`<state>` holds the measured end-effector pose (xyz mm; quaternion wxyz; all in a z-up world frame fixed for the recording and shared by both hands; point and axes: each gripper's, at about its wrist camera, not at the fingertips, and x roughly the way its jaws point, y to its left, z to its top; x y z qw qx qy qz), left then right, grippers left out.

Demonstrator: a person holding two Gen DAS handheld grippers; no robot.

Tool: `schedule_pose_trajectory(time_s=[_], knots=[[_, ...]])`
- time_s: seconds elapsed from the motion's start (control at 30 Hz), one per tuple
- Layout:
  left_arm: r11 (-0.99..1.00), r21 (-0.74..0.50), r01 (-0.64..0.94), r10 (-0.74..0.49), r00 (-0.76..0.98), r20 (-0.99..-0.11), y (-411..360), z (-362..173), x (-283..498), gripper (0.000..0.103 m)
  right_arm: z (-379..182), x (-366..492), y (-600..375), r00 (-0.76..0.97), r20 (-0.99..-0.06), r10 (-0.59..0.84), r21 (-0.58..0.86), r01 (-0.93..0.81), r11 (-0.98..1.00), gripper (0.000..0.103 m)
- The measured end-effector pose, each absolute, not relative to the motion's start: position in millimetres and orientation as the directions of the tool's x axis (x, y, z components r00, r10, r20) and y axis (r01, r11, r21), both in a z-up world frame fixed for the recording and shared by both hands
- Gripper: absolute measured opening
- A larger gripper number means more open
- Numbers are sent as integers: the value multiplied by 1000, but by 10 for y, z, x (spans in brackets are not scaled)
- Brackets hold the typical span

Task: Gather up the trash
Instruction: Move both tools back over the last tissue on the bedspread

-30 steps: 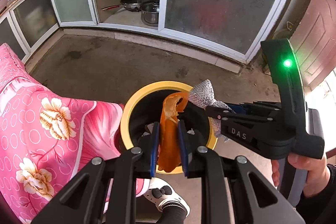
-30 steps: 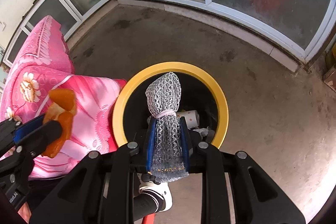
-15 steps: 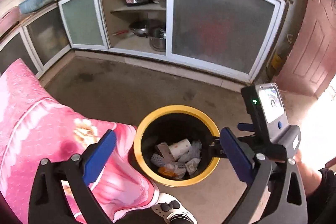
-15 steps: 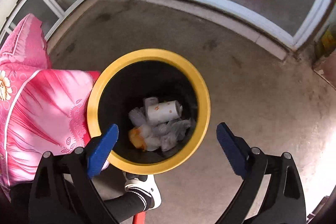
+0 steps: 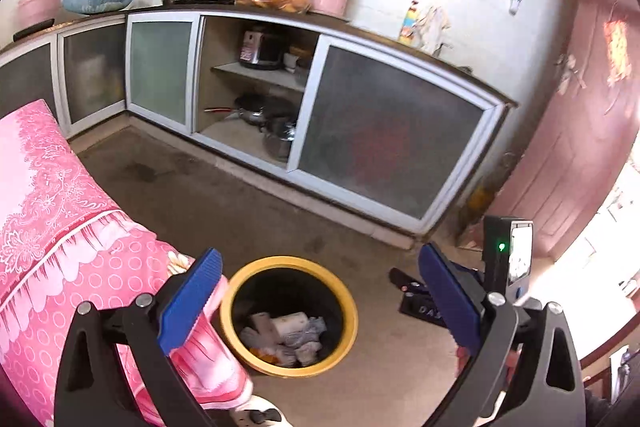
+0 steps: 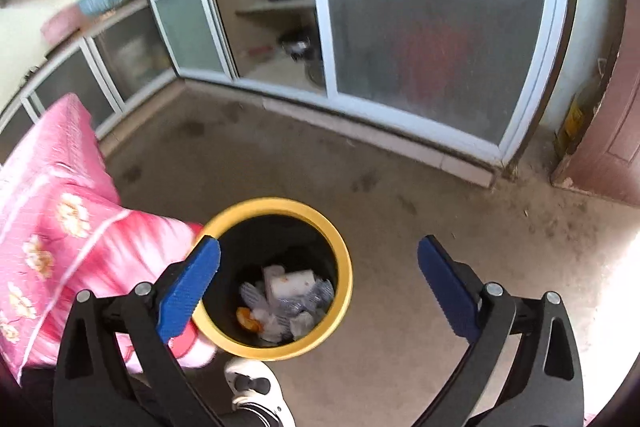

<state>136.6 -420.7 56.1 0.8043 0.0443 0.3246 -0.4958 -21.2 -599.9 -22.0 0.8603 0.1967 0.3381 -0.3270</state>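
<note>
Jaws of both the left gripper (image 5: pixel 318 301) and right gripper (image 6: pixel 318 291) gape wide and empty above the bin (image 6: pixel 344 267), the right's having just been opening, the trash (image 6: pixel 286 303) inside, no more litter visible.

open floor (image 6: pixel 400 187) rings the bin (image 6: pixel 344 267); pink cloth (image 6: pixel 60 227) crowds its left rim.

One yellow-rimmed bin (image 5: pixel 289 311) stood on the floor, one orange peel (image 6: pixel 248 319) and one white cup (image 6: pixel 291 281) visible inside. Two claws, left (image 5: pixel 316 297) and right (image 6: pixel 318 285), hung above. One pink cloth (image 5: pixel 60 227) lay alongside.
</note>
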Motion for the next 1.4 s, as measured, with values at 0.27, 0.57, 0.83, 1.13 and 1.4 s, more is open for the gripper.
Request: schedule_pose_trajectory(time_s=[0.27, 0.57, 0.83, 1.13, 1.4], knots=[[461, -275, 844, -812, 276, -515, -3933, 669, 1213, 95, 87, -372, -5652, 591, -608, -531, 71, 706, 704, 95], [486, -217, 846, -813, 347, -468, -3634, 828, 1040, 95, 243, -397, -5438, 543, -568, -619, -8, 748, 663, 95], [488, -234, 841, -813, 339, -474, -3518, 867, 977, 95, 433, -532, -5350, 570, -501, -651, 29, 763, 646, 95], [518, -205, 830, -805, 393, -445, -3417, 936, 894, 95, 484, -555, -5326, 598, -497, -629, 46, 742, 669, 95], [521, -224, 824, -805, 386, -450, -3353, 943, 854, 95, 507, -578, -5189, 605, -459, -651, -4, 731, 682, 95]])
